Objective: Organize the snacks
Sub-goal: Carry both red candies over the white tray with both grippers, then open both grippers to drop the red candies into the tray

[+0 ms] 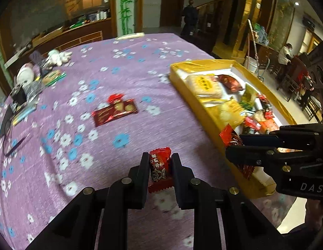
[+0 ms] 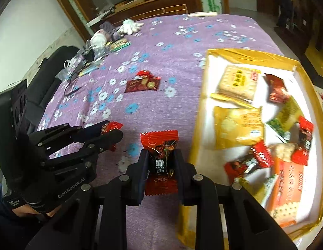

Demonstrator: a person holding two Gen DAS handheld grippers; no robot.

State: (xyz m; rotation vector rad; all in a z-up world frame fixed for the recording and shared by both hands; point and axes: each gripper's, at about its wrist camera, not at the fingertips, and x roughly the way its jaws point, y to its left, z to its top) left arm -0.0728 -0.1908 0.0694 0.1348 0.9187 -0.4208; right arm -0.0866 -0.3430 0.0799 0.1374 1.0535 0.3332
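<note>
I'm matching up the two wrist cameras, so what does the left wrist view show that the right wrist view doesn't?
Left wrist view only: seated people in the room beyond the yellow box.
Right wrist view only: the orange packet in the box's near end.
Both: each hand-held gripper shut on a red candy, left, right, and the dark red packet on the purple cloth.

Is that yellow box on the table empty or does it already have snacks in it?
Partly filled: the yellow box holds several snack packets.

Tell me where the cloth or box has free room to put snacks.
Purple flowered tablecloth is bare between dark red biscuit packet and yellow cardboard box. The box's near end is crowded; white floor shows at its far corner.
</note>
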